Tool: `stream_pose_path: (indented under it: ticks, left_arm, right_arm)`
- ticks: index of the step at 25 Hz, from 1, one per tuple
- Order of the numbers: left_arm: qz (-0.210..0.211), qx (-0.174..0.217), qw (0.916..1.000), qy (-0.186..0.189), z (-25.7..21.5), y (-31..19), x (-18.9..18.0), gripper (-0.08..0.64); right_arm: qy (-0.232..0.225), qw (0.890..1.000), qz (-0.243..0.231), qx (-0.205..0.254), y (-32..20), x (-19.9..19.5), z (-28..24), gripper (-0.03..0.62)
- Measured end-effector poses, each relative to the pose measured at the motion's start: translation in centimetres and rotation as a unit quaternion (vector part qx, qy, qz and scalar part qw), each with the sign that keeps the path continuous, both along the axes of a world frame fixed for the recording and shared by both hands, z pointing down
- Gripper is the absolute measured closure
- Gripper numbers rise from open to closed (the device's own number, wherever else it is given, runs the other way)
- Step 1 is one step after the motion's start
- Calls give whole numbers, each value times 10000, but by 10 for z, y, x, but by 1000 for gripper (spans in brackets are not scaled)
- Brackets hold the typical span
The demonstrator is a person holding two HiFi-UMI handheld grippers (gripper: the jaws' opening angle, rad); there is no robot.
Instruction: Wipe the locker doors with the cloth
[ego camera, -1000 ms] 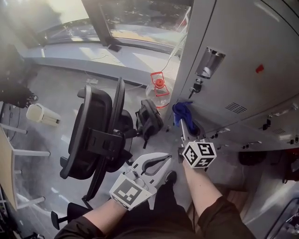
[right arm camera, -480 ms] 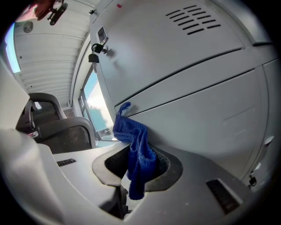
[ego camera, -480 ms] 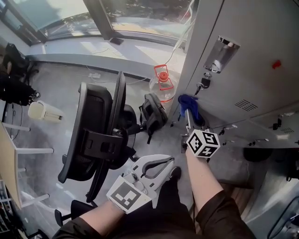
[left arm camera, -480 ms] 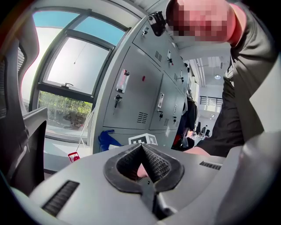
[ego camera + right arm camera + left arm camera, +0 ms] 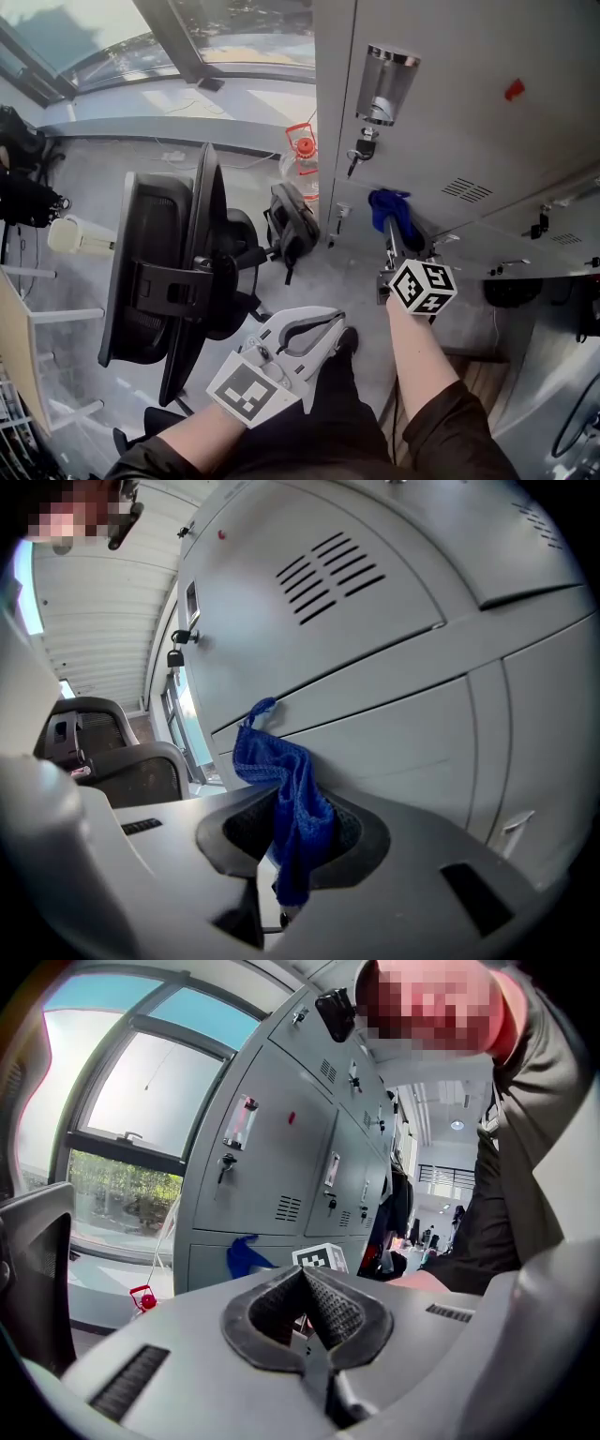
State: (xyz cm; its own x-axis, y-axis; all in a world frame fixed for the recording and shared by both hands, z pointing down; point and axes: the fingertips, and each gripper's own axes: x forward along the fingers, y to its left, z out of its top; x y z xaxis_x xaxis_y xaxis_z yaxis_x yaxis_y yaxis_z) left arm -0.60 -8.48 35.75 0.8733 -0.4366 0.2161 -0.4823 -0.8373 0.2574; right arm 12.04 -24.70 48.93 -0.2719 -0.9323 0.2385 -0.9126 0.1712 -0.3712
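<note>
A bank of grey locker doors (image 5: 469,122) fills the upper right of the head view. My right gripper (image 5: 394,225) is shut on a blue cloth (image 5: 385,207), which presses against the lower part of a door just below its vent slots (image 5: 469,190). In the right gripper view the blue cloth (image 5: 291,794) hangs bunched between the jaws, its top corner touching the grey locker door (image 5: 375,667). My left gripper (image 5: 323,330) hangs low by my legs, away from the lockers, jaws shut with nothing between them (image 5: 305,1302).
A black office chair (image 5: 178,272) stands on the left, a dark backpack (image 5: 289,230) on the floor beside it. A water bottle with a red cap (image 5: 302,155) stands by the locker's corner. Keys hang in a lock (image 5: 361,150) under a metal label holder (image 5: 384,86). A window runs along the top.
The view has swung right, so the lockers sit more central. My right gripper with the cloth has shifted slightly right along the lower door. The left gripper has stayed put.
</note>
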Motion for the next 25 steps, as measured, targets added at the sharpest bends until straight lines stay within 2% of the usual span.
stream_pose_path:
  ticks: [6,16,20,25]
  left_arm:
    - [212,-53,9998,-19,3,8,25,552]
    - [470,-71,9988,-69,8,22,45,552]
    - [502,-73,9987,-101,9,25,42,554]
    - [467,-74,9987,-183,12,27,29,552]
  right_arm:
    - [92,9993,350,-39,21,59,4,514]
    - [-11,9960,898,-34,42,113,4,514]
    - [5,9961,883,-20,45,104,6,514]
    - [-92,9991,384,-148,37,41,26,515]
